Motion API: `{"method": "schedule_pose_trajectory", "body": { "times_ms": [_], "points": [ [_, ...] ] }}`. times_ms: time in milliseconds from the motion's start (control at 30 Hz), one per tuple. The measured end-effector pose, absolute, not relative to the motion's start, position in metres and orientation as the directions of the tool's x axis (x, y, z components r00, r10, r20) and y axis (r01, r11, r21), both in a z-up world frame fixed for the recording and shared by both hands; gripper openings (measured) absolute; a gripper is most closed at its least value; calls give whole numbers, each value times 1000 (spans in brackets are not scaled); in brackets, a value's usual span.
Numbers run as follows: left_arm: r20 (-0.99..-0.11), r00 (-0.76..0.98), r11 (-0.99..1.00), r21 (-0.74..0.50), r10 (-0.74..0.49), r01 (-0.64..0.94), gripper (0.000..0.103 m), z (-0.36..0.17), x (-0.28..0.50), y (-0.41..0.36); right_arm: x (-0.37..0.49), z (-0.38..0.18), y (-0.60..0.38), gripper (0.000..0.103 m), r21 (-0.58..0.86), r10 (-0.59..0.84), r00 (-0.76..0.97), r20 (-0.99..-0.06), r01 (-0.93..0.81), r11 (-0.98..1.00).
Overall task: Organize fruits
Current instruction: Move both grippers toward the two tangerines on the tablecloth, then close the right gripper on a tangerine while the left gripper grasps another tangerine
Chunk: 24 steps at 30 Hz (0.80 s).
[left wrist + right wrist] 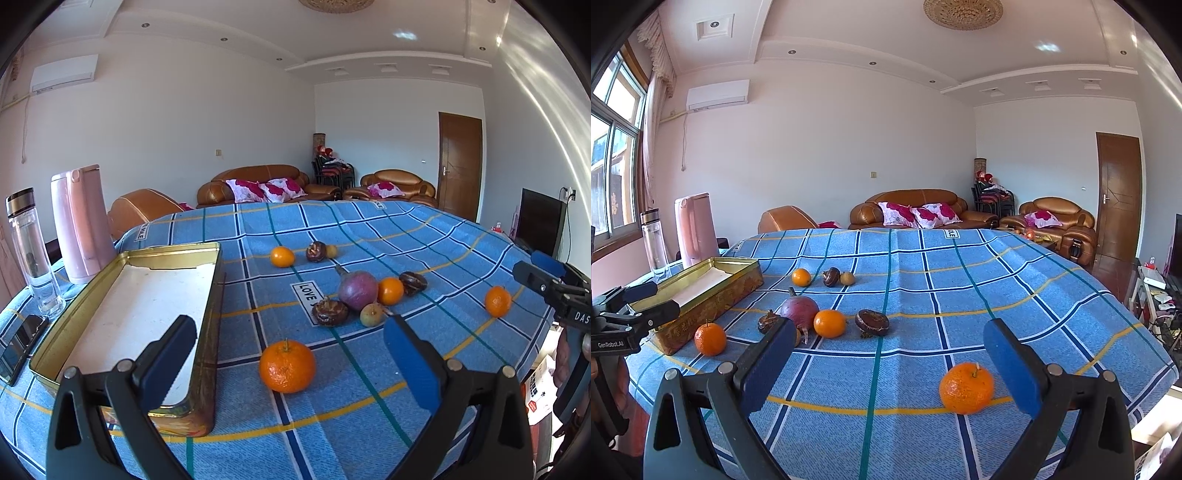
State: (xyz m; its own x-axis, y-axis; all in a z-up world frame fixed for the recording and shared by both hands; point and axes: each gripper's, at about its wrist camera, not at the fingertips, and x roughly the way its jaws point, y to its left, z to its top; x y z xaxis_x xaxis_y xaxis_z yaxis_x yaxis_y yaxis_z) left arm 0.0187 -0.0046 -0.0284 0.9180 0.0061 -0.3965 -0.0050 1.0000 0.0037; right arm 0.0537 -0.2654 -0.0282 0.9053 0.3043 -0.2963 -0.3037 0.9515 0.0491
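**Both grippers empty, first oranges lined up for the tin**

I judge this to be the very start of the sorting: the tin tray [122,317] shows only its bare white floor, and every fruit I can see sits on the blue checked table [369,424].

Nearest to me, my left gripper [291,354] is spread wide with nothing between its blue pads. The closest orange [287,366] rests on the cloth right in the gap, just beside the tray's near corner. My right gripper [890,365] is equally wide and holds nothing; another orange [966,387] lies just inside its right-hand pad, close to the table edge.

Further out is a cluster: a purple round fruit [357,290], a third orange [390,291] touching it, two dark brown fruits [330,313] and [413,283], and a small yellowish one [371,315]. Beyond that, a small orange [282,256], another dark fruit [316,251] and a tiny yellow fruit [331,251] sit in a row. A pink kettle [82,225] and a clear bottle [31,254] stand behind the tray.

The next move, as I see it, calls for lowering my left gripper around the nearest orange, closing gently so it does not roll, then lifting it over the tray's rim.
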Motion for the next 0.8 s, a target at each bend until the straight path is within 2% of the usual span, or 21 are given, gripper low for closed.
{"method": "schedule_pose_trajectory", "body": {
  "times_ms": [600,800],
  "points": [
    [-452,890,998,-4,-55,59,103,-47,38,-19,74,-53,-301,102,93,232,907,-352,-212,973],
    [-484,871,996,-21,-83,84,93,-56,45,-19,84,-65,-305,102,107,233,891,-390,-208,972]
  ]
}}
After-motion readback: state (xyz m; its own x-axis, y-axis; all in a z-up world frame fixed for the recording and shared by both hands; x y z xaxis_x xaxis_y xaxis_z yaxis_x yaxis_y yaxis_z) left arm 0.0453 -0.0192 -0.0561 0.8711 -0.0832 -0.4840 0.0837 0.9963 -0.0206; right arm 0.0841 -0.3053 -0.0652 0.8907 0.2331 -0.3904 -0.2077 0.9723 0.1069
